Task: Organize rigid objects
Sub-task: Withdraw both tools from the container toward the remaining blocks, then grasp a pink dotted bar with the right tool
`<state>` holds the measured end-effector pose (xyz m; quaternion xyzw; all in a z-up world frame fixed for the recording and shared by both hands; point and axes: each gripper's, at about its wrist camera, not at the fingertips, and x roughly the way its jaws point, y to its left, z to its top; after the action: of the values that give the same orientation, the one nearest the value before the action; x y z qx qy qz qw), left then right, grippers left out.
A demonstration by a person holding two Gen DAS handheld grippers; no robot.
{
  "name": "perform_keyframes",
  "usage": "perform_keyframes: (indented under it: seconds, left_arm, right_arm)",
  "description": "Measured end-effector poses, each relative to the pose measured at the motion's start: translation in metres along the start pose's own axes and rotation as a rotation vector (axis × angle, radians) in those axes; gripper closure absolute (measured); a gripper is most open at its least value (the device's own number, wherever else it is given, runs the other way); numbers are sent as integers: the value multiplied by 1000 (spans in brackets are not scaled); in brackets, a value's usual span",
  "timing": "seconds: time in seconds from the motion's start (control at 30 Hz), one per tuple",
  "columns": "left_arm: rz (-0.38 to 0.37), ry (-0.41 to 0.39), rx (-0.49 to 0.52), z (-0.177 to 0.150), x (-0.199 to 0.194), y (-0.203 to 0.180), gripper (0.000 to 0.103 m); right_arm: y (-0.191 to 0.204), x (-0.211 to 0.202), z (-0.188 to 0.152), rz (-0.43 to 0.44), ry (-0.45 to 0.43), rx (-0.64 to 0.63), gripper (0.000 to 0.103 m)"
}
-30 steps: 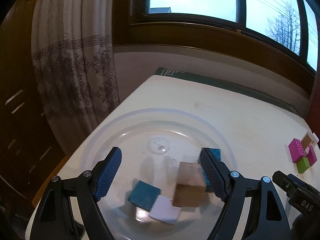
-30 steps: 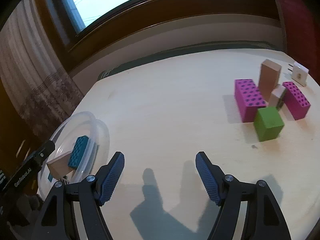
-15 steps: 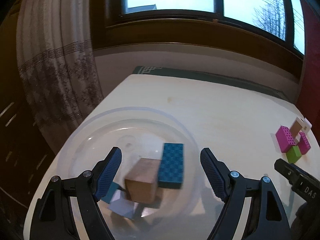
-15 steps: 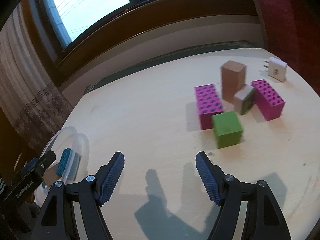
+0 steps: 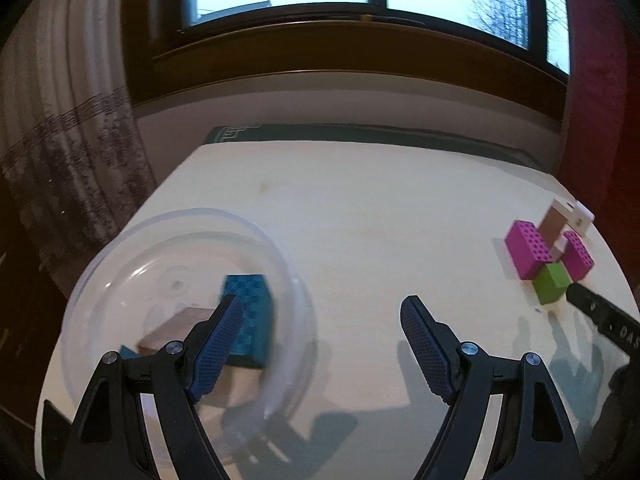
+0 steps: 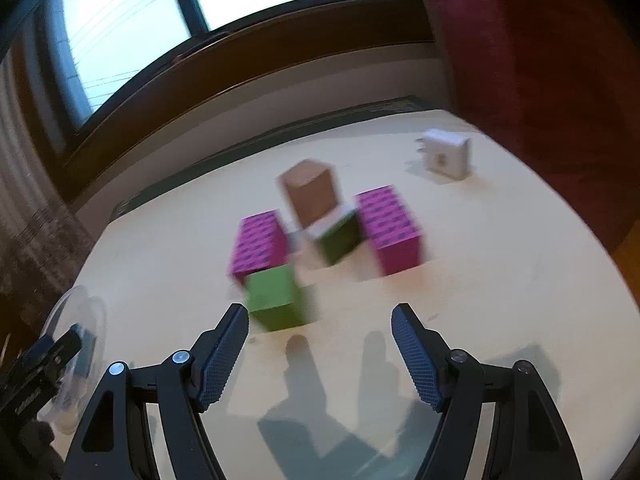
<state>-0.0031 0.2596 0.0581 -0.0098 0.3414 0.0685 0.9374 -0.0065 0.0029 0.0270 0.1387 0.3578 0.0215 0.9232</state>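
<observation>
Right hand-held gripper (image 6: 318, 346) released, empty, green cube (image 6: 274, 298) just ahead; left hand-held gripper (image 5: 320, 344) likewise, beside clear bowl (image 5: 288, 280)

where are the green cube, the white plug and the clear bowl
green cube (image 6: 274, 300), right wrist view, on its front face
white plug (image 6: 446, 156), right wrist view, on its broad face
clear bowl (image 5: 192, 216), left wrist view, on its far rim

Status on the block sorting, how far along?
Partly done: teal block and wooden block sit in the clear bowl. Both grippers, left and right, are open and empty. Left: green cube, two magenta blocks and others on the table.
</observation>
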Motion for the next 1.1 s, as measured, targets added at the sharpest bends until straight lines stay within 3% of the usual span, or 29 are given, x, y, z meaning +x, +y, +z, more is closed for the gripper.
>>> perform_keyframes:
  seconds: [0.07,0.2,0.7,1.1]
  left_arm:
    - [-11,0,14,1,0,-7,21]
    - [-49,15,29,2,1,-19,21]
    - [-147,79,60,10,9,-45,21]
    - [-249,164,63,25,35,-73,21]
  right_arm:
    - [-13,0,5,-25,1,8,26]
    - [-26,6,20,-66,4,-9,38]
    - [-31,57,47,-78,78,-104,69]
    - [-36,53,46,-33,67,-74,71]
